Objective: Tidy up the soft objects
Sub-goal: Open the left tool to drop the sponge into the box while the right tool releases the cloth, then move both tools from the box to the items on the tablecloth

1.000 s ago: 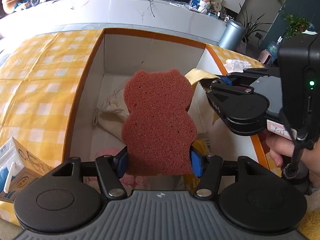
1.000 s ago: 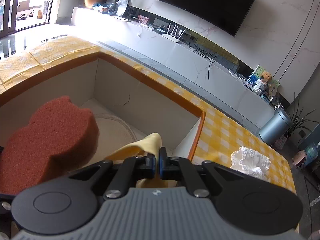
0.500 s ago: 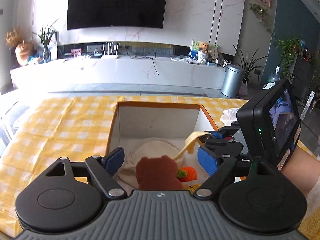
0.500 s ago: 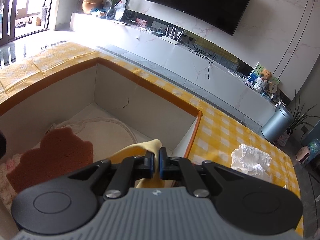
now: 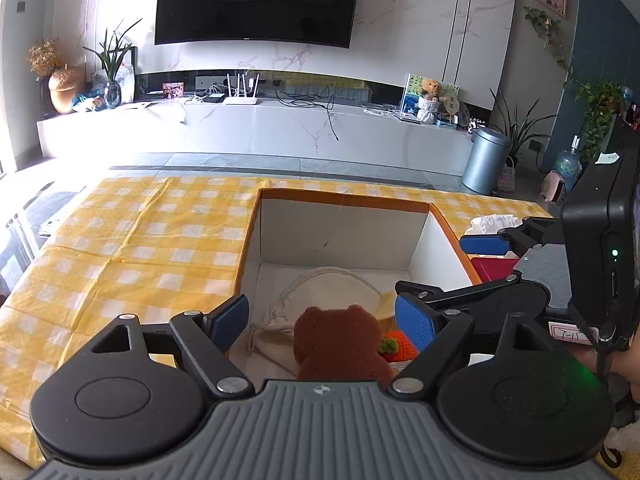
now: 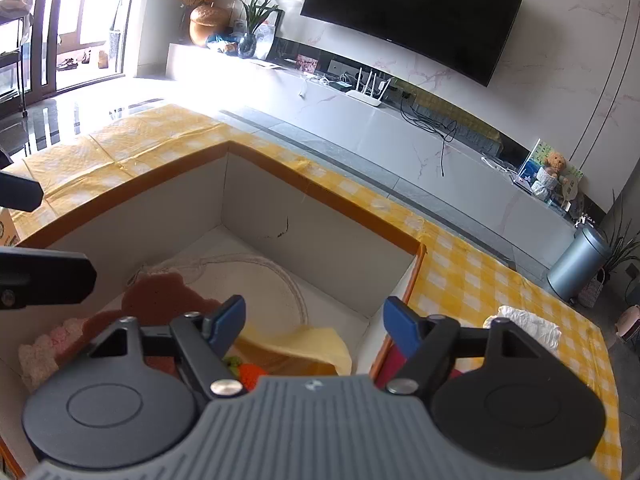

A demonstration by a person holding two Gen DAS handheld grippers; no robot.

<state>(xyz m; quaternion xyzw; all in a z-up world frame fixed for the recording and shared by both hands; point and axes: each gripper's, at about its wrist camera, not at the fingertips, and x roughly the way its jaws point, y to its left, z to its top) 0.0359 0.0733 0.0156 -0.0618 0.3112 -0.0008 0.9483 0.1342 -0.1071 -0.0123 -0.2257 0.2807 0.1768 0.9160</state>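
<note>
- Inside the white box (image 5: 340,236) on the counter (image 5: 132,240), the brown bear sponge (image 5: 340,344) lies loose, lower half cut off by the left gripper (image 5: 322,320) body.
- Orange knit toy (image 6: 250,374) and yellow cloth (image 6: 308,346) mostly hidden behind right gripper (image 6: 314,322).
- Both grippers hover over the box, fingers spread wide, holding nothing.
- Pink fluffy item (image 6: 44,350) at box edge, unclear.

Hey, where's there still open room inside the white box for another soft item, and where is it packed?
Free: the far end of the orange-rimmed white box, between its back wall and the cream drawstring pouch. Crowded: the near end, holding the brown bear-shaped sponge, orange knitted carrot, yellow cloth and pink fluffy item.
</note>
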